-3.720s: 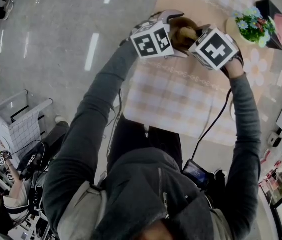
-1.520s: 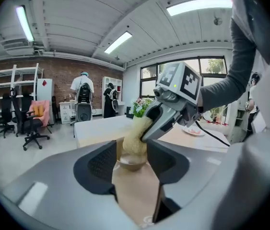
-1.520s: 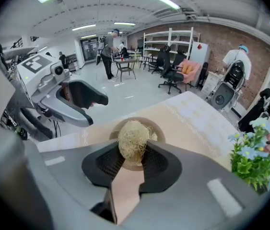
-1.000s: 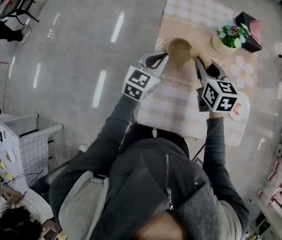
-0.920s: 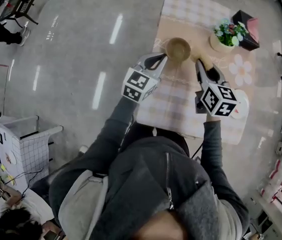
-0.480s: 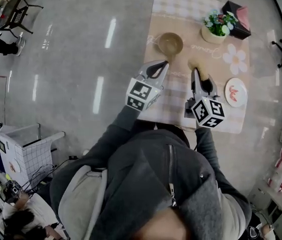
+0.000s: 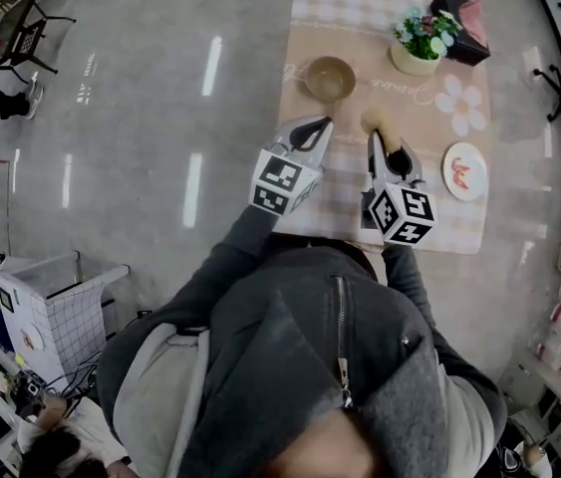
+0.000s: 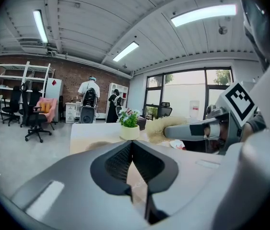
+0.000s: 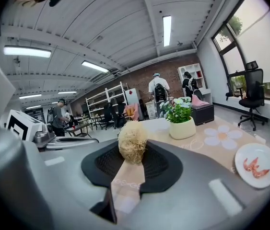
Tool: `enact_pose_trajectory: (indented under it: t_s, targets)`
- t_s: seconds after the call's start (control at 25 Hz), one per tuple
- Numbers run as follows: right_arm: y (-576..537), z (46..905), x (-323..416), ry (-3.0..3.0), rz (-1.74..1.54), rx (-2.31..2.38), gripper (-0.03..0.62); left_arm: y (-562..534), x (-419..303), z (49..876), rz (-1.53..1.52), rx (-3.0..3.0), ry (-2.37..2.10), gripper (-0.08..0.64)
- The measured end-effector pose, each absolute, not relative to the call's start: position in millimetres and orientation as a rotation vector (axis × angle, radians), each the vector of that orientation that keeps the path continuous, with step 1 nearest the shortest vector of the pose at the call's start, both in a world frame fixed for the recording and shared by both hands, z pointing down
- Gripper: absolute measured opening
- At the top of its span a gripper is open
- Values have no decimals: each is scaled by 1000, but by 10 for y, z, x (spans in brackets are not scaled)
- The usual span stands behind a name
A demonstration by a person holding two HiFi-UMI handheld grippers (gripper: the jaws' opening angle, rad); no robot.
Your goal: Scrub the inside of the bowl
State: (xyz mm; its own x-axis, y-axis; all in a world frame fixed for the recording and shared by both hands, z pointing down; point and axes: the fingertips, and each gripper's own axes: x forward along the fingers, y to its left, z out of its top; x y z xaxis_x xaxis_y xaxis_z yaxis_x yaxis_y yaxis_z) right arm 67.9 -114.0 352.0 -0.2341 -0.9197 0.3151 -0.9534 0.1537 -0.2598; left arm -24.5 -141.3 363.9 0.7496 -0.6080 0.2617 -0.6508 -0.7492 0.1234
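- The right gripper [image 7: 374,139] is gripping a scrubber [image 9: 132,142], a pale ball of dry fibres. The jaws are pinching only its lower part, so most of the ball is sticking out past the tips. I think this is so that the fibres, not the jaws, can rub the bowl.
- The left gripper [image 8: 131,143] is carrying nothing; its jaws are pressing together, empty.
- The bowl [image 7: 330,76] is standing on the tabletop [image 7: 340,192] just ahead of the left jaws, apart from them, and ahead and to the left of the right jaws. Nothing is touching it, so scrubbing does not seem to be going on at this moment.
- The bowl is sitting upright with its mouth pointing up. It is round, so it is showing no long axis, and its inside can be reached only from above.
- In my judgement, the left jaws are waiting near the rim to steady the bowl.
- A plant [image 7: 418,38] is standing further ahead of the right jaws and a plate [image 7: 464,170] is lying to their right, both well apart from the bowl.
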Motion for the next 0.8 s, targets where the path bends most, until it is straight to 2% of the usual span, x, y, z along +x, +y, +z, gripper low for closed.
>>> enact_pose_trajectory:
  t_s: [0.8]
  targets:
    - [-1121,3649,715,-2298,716,1892,100,-1414,-314,3770,389,2715,-1020,11]
